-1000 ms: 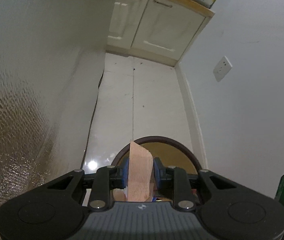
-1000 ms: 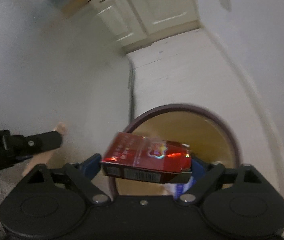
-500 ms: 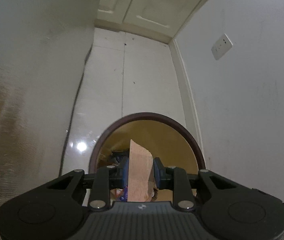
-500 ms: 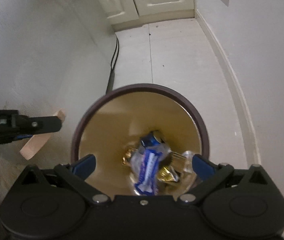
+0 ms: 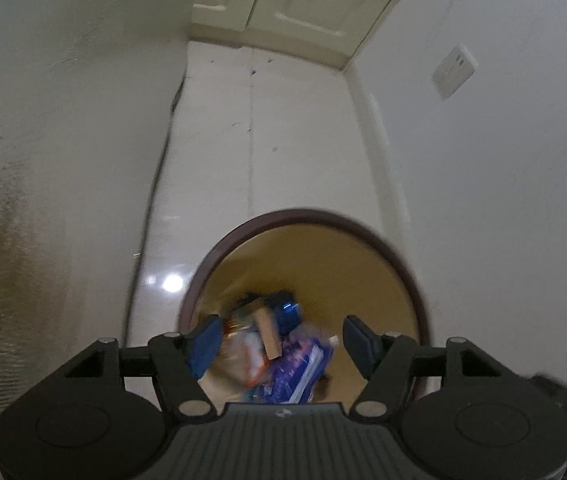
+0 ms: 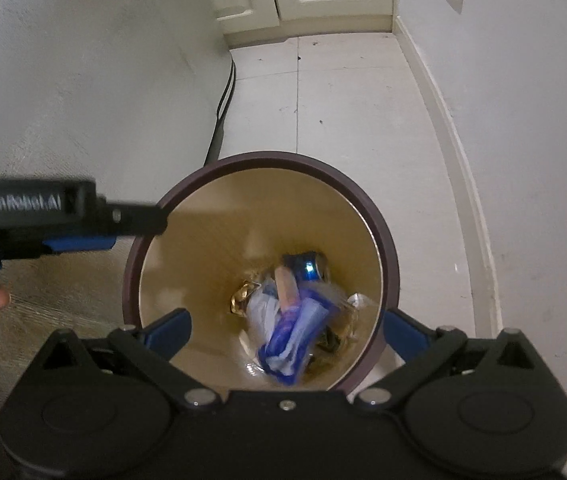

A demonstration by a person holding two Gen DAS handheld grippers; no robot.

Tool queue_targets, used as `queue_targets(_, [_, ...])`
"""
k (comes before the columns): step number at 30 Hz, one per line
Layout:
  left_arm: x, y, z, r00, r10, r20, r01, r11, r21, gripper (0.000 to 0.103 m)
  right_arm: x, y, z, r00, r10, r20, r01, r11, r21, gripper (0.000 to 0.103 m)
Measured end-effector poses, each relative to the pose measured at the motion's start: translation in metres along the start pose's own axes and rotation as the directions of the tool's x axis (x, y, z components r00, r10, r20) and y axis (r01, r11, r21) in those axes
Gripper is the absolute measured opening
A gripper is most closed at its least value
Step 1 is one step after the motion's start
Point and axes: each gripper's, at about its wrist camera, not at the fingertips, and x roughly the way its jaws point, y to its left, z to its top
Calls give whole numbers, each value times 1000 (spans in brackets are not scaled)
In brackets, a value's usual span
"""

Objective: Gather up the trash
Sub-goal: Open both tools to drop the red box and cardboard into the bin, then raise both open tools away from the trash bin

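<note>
Tan cardboard scrap [image 5: 266, 334] lies loose atop the trash pile [image 6: 295, 320] in the bin [image 6: 387, 248], below and between both tongs. Left gripper [image 5: 283, 338] is opening, nothing between its pads. Right gripper [image 6: 287, 330] stands wide, empty. White floor [image 6: 343, 100] lies beyond.

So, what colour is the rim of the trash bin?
The rim of the trash bin is dark maroon-brown, above a tan inside wall; the right wrist view shows it best.
</note>
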Motion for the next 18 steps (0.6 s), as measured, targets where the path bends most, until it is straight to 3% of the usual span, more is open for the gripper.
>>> queue_targets(7, [-2, 4, -3, 994, 106, -31, -105, 994, 44, 80, -4, -2, 2, 1000, -10, 16, 10, 1000, 12, 103])
queue_targets(10, [-6, 3, -6, 991, 130, -27, -129, 990, 50, 90, -8, -4, 1, 1000, -15, 26, 15, 1000, 21, 103])
queue_targets(12, [-9, 2, -7, 989, 142, -28, -140, 988, 57, 102, -11, -6, 1, 999, -19, 32, 18, 999, 29, 103])
queue_targets(18, [-25, -3, -7, 983, 184, -18, -182, 981, 73, 103, -24, -10, 4, 997, -62, 49, 59, 997, 57, 103])
